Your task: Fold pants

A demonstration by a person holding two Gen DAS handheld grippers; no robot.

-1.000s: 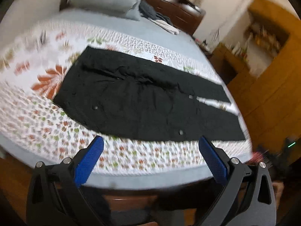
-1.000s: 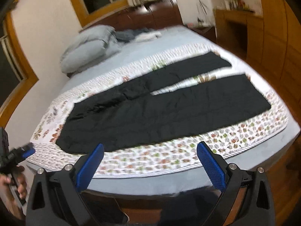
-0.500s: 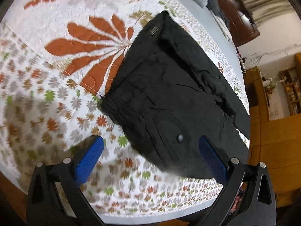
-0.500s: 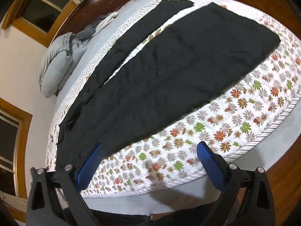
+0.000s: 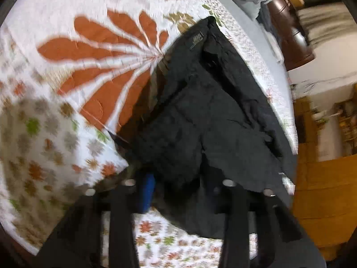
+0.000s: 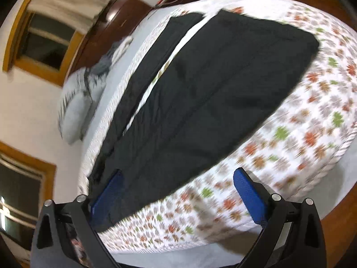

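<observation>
Black pants (image 5: pixel 207 111) lie spread on a floral quilt (image 5: pixel 67 89) on a bed. In the left wrist view my left gripper (image 5: pixel 178 189) is shut on the near corner of the waistband, and the cloth is lifted and bunched over its blue fingers (image 5: pixel 146 189). In the right wrist view the pants (image 6: pixel 200 93) stretch away with both legs flat and a strip of quilt between them. My right gripper (image 6: pixel 178 198) is open just above the near leg's lower edge, left pad (image 6: pixel 107 196) over the cloth, right pad (image 6: pixel 250 196) over the quilt (image 6: pixel 312 122).
Grey pillows (image 6: pixel 78 102) and a dark wooden headboard (image 6: pixel 107 29) stand at the bed's far end. A wooden wardrobe (image 5: pixel 321 201) stands past the bed's foot. The bed edge (image 6: pixel 178 252) drops off just below my right gripper.
My left gripper moved down onto the waistband corner, closed on it and lifted it. My right gripper moved closer to the near leg's edge and stayed open.
</observation>
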